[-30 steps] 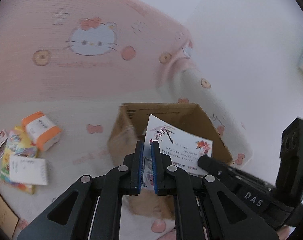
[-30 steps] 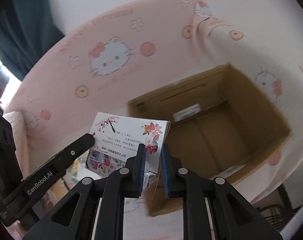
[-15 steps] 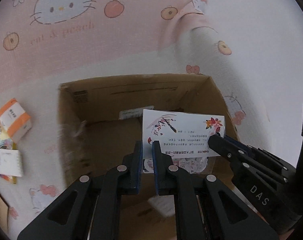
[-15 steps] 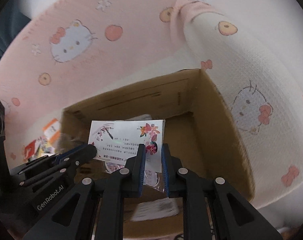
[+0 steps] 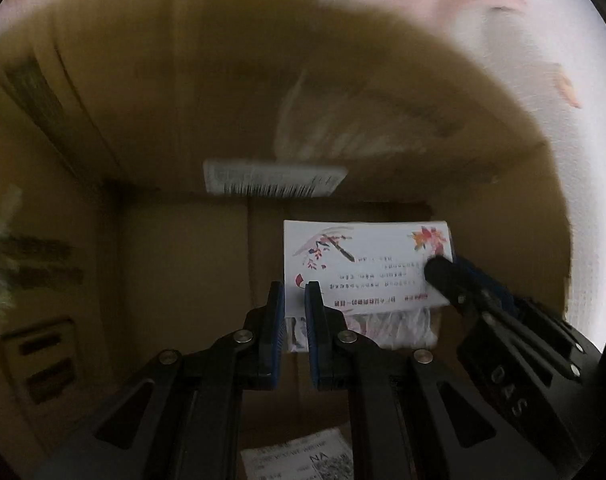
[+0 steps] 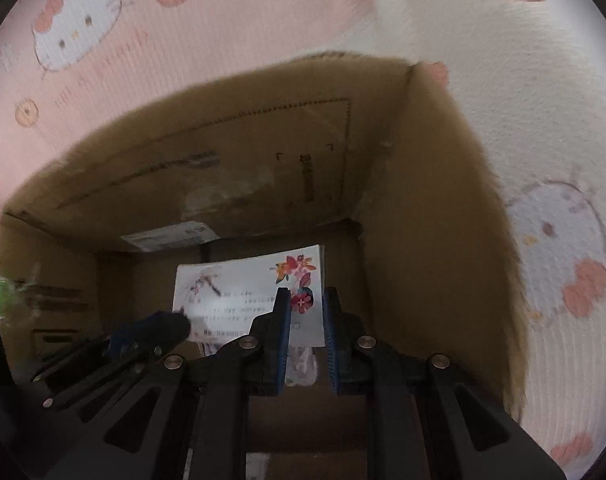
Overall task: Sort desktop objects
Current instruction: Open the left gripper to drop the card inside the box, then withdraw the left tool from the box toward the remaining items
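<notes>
Both grippers point steeply down into the cardboard box (image 6: 423, 200). Left gripper (image 5: 294, 300) and right gripper (image 6: 307, 304) each pinch the flowered card packet (image 5: 363, 268), held near the box's right wall.

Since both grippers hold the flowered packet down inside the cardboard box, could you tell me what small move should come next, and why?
Probably open both pairs of jaws and let go. The left gripper and right gripper each pinch a lower corner of the packet, which already hangs deep between the walls of the box, near its floor.
</notes>
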Demonstrator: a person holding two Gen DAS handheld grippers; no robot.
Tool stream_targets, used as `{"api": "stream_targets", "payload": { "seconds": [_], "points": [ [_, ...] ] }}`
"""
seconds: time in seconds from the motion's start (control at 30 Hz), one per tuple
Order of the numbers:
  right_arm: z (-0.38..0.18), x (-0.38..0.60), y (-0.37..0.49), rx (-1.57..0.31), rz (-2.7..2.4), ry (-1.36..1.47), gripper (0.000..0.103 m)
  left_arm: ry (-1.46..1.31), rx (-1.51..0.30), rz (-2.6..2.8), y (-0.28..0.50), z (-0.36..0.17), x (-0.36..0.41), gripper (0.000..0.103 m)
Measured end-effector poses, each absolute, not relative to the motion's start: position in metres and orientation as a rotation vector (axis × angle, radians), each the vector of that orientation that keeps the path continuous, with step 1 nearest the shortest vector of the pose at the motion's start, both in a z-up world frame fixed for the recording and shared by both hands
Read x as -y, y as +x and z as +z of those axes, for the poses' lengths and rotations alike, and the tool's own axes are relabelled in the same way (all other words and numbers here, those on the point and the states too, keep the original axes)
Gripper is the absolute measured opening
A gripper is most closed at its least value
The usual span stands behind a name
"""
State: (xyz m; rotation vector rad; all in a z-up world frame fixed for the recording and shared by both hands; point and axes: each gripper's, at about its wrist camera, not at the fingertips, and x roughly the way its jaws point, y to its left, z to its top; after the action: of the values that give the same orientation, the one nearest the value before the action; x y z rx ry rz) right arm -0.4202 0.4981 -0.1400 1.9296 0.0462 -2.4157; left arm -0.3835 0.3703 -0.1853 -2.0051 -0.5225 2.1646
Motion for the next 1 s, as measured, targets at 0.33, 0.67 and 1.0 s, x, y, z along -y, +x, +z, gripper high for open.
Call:
{"api": "stream_targets", "payload": {
  "seconds": [0.33, 0.67, 1.0],
  "points": [
    [-0.137, -0.502, -0.418, -0.067, -2.406, 1.941, 0.023, -1.997, 0.596, 2.115, -0.381, -0.192, -0.358, 0.029],
    [-0.092, -0.496, -0.397, -0.146, -2.512, 1.936, 0.051, -1.983, 0.666, 2.045, -0.359, -0.172, -0.332, 0.057],
    [-0.043, -0.473, -0.349, -0.124, -2.598, 1.826, 0.052, -1.846, 0.722, 2.041, -0.329, -0.109, -0.317, 0.057]
  ]
}}
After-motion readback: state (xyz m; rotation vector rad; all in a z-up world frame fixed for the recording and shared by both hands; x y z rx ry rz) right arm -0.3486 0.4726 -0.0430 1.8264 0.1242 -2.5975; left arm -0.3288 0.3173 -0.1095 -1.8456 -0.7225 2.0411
